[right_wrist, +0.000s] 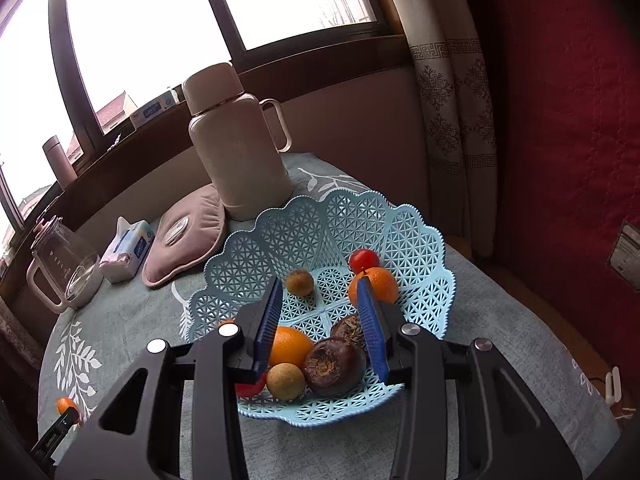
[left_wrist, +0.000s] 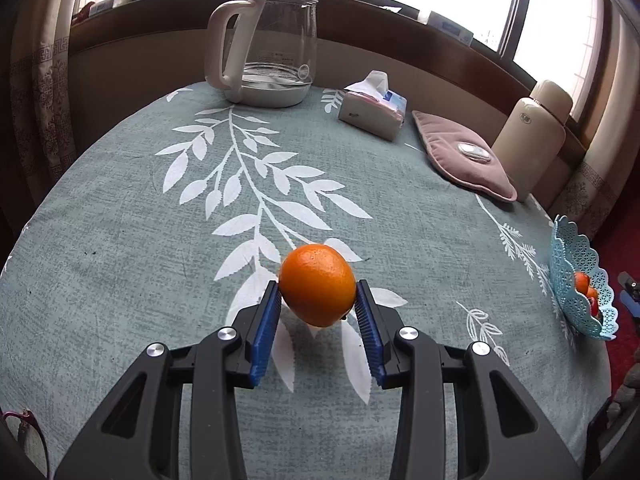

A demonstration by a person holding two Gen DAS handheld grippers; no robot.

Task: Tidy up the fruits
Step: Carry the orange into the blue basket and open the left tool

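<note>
Left wrist view: an orange (left_wrist: 317, 284) is clamped between the blue pads of the left gripper (left_wrist: 317, 294), above the tablecloth (left_wrist: 120, 240). The right gripper (right_wrist: 320, 292) is held with its fingers apart and empty, over the blue basket (right_wrist: 420, 240) where other fruits are lying.

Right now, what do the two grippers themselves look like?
Both match. The left gripper and the right gripper have matte black plastic frames with triangular cut-outs, round silver bolts at the joints, and blue ribbed pads lining the jaws. No cables, markings or sleeves are visible.
</note>
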